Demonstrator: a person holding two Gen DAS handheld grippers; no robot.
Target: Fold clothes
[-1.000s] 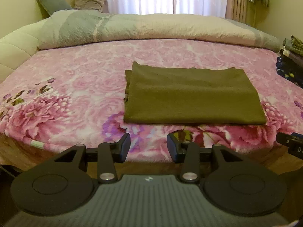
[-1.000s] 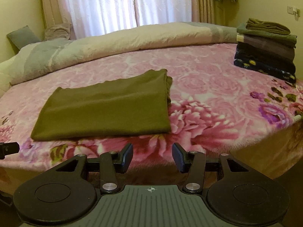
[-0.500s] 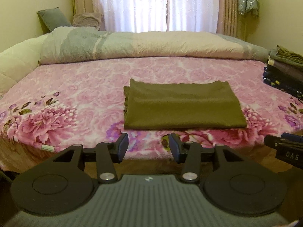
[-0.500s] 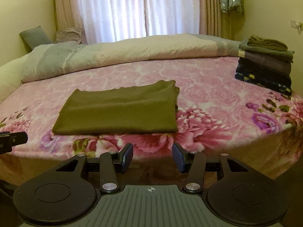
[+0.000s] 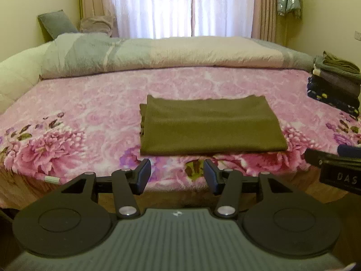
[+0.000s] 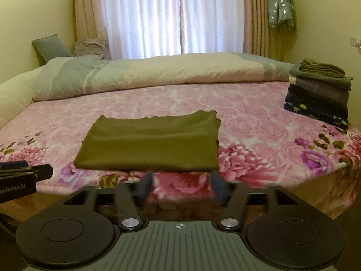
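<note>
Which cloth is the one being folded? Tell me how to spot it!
Find the big bed with the pink flowery blanket. Near its front edge lies the olive-green cloth, folded flat into a rectangle, all alone. The other folded clothes sit in a stack at the bed's right side.

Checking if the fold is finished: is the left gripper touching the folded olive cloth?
Apart. In the left wrist view the left gripper hangs open short of the olive cloth, with pink floral blanket between.

One folded olive cloth (image 5: 209, 126), one stack of folded clothes (image 6: 320, 92), two pillows (image 6: 50, 49), one jacket (image 6: 281, 9).
</note>
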